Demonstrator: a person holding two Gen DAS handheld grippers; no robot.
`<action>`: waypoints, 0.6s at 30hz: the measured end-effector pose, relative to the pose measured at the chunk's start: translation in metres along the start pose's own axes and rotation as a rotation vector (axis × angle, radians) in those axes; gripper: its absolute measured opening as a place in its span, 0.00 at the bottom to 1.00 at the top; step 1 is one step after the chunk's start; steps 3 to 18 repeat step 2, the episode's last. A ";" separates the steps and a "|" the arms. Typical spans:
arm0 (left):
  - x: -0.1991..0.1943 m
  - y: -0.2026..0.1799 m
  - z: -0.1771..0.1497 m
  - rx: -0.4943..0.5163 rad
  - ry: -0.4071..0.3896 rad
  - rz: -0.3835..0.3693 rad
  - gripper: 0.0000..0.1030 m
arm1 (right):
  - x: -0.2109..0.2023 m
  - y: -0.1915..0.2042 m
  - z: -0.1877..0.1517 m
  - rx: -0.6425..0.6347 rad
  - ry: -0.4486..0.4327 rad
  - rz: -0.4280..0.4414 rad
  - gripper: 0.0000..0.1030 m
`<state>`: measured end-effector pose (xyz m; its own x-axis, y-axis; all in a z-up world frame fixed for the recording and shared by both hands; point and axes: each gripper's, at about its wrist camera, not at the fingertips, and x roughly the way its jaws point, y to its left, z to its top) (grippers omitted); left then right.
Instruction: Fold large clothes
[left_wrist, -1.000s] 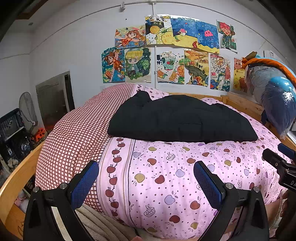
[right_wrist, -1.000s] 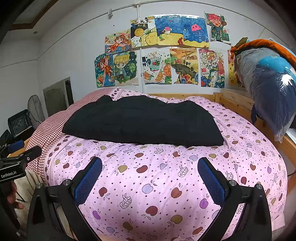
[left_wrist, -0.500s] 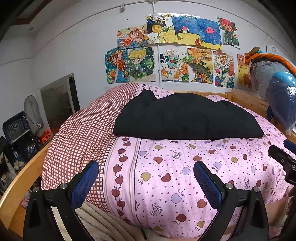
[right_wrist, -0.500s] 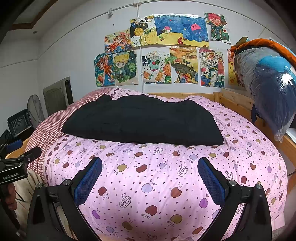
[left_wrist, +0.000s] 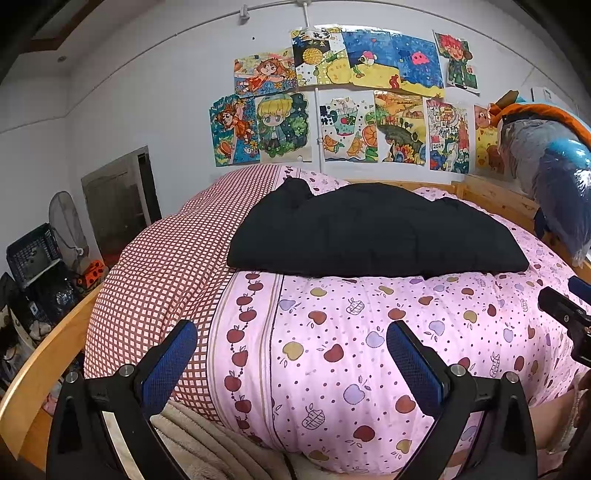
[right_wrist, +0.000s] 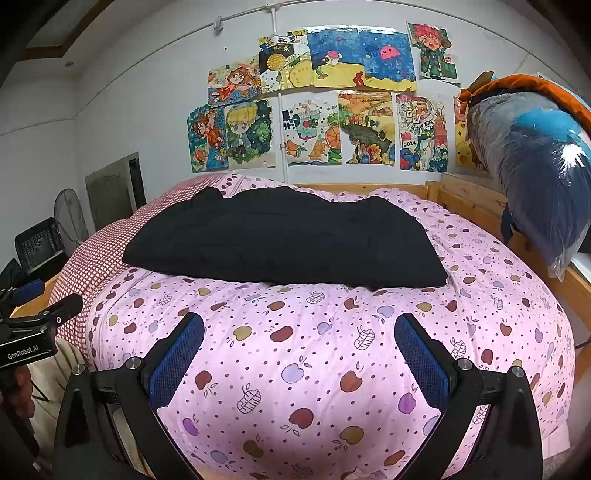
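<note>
Lying flat on the far half of the pink quilt (right_wrist: 332, 350), the black garment (right_wrist: 284, 236) looks thick, soft and floppy, best pinched at its near corners by the left gripper (left_wrist: 291, 350) and right gripper (right_wrist: 299, 350), both spread wide and empty

a wooden-framed bed (right_wrist: 476, 206) carries a pink apple-print quilt (right_wrist: 332, 350), its red-checked side (left_wrist: 166, 266) toward nine o'clock; a black garment (right_wrist: 280, 236) lies folded flat on the quilt toward twelve
</note>
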<state>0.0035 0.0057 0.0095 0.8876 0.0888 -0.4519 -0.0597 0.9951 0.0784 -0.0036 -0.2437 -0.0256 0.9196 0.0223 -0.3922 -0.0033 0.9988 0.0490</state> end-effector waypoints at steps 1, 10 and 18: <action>0.000 0.000 0.000 0.001 0.001 0.000 1.00 | 0.000 0.000 0.000 0.000 0.000 -0.001 0.98; 0.001 0.000 0.000 0.002 0.002 0.002 1.00 | 0.000 0.000 -0.001 0.001 0.000 -0.001 0.98; 0.001 0.000 0.000 0.002 0.002 0.002 1.00 | 0.000 0.000 -0.001 0.001 0.000 -0.001 0.98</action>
